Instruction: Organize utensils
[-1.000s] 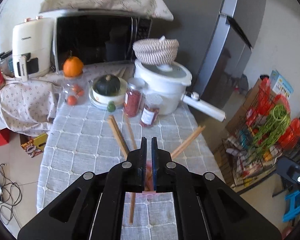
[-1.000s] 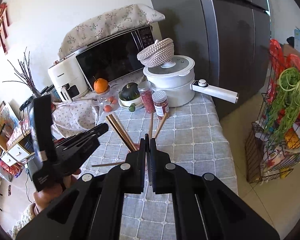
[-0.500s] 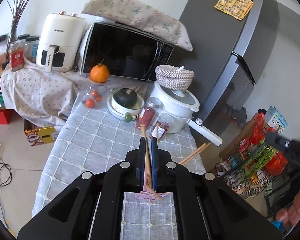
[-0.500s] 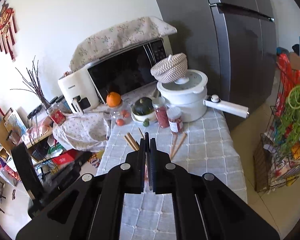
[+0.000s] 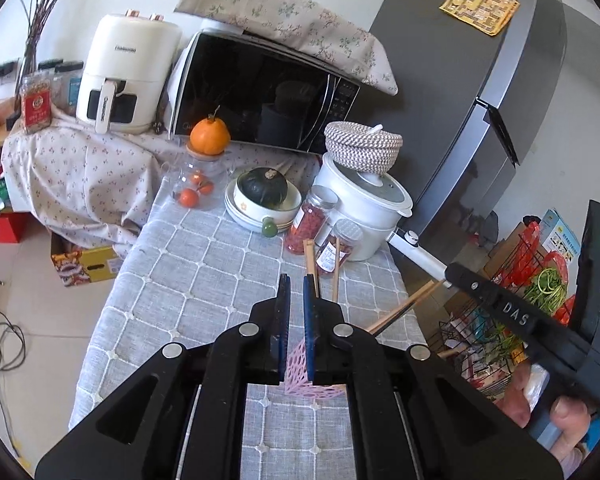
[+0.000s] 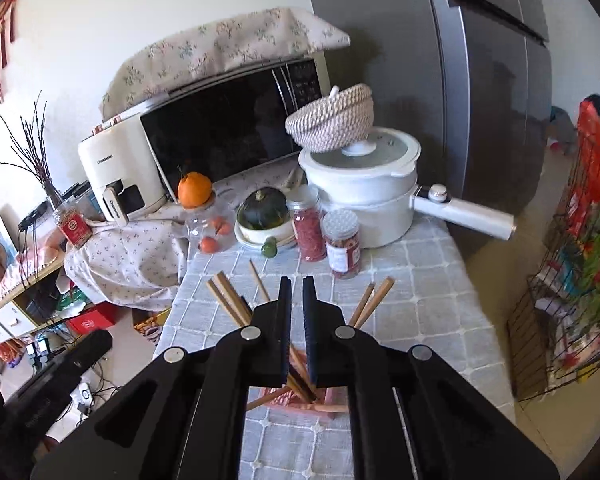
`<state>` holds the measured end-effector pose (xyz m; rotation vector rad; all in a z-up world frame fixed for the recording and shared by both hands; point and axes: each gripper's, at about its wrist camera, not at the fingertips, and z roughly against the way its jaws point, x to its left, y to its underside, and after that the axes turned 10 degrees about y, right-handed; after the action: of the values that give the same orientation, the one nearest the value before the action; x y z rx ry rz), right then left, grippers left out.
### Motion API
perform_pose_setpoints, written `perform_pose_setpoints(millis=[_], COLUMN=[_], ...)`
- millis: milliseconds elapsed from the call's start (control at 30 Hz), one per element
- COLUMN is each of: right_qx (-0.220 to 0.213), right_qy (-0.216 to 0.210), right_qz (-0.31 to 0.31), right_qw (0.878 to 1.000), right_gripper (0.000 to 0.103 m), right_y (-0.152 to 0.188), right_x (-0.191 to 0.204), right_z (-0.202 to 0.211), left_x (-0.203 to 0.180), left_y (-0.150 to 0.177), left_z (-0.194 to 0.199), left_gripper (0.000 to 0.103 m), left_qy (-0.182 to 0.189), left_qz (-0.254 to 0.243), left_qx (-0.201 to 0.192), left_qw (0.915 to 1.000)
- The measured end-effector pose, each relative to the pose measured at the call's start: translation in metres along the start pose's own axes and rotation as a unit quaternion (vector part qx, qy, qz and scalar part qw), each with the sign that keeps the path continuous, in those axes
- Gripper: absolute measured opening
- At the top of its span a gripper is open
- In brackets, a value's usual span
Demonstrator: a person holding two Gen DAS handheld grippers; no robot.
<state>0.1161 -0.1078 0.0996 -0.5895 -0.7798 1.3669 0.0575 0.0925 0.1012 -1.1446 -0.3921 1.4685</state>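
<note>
A pink perforated utensil holder [image 5: 306, 380] stands on the grey checked tablecloth [image 5: 204, 280], mostly hidden behind my grippers; it also shows in the right wrist view [image 6: 296, 398]. Several wooden chopsticks [image 6: 228, 300] stand in it and fan outward; more chopsticks [image 5: 314, 268] show in the left wrist view. My left gripper [image 5: 296, 286] hangs just above the holder, its jaws a narrow gap apart with nothing between them. My right gripper [image 6: 296, 288] is above the holder too, narrowly parted and empty. The right gripper's body [image 5: 512, 316] shows at the right of the left wrist view.
At the table's far end stand a white pot [image 6: 364, 192] with a long handle, two red-filled jars [image 6: 342, 246], a bowl with a dark squash [image 6: 266, 210], a glass jar with an orange [image 6: 196, 190] on top, a microwave [image 6: 228, 128] and an air fryer [image 6: 116, 176]. A wire rack [image 6: 572, 280] stands right.
Both grippers have risen and pulled back from the table. The left gripper's jaws have parted and the chopstick it held half a second ago is no longer between them.
</note>
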Motion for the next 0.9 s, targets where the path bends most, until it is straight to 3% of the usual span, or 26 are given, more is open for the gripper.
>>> perform_pose_setpoints(millis=[333,567,633,700,767,900], right_qx=[-0.051,-0.047,-0.041,-0.039,-0.042,-0.043], right_qy=[0.048,0.082,0.09,0.101,0.11,0.14], right_qz=[0.027,0.012,0.008,0.001,-0.007,-0.03], right_qw=[0.997,0.996,0.995,0.994,0.993,0.989], right_gripper=[0.014,0.039,0.045,0.053,0.066,0.08], right_y=[0.028,0.076,0.09,0.106,0.119,0.144], right_x=[-0.011,-0.041,-0.05,-0.06,-0.069,-0.087], right_z=[0.052,0.077,0.081,0.086,0.089,0.095], left_x=[-0.047,-0.074,-0.075,-0.076,-0.078,-0.084], left_y=[0.026,0.065,0.078,0.089,0.101,0.122], left_z=[0.013,0.021,0.021,0.022,0.025,0.023], left_gripper=[0.016,0.03,0.038,0.059,0.073,0.079], left_qy=[0.003,-0.003,-0.004,-0.005,-0.01,-0.016], left_qz=[-0.06,-0.095,-0.094,-0.093,-0.095,-0.108], left_qx=[0.0,0.008,0.017,0.015,0.008,0.018], left_qw=[0.9982,0.9955,0.9955,0.9955,0.9954,0.9939])
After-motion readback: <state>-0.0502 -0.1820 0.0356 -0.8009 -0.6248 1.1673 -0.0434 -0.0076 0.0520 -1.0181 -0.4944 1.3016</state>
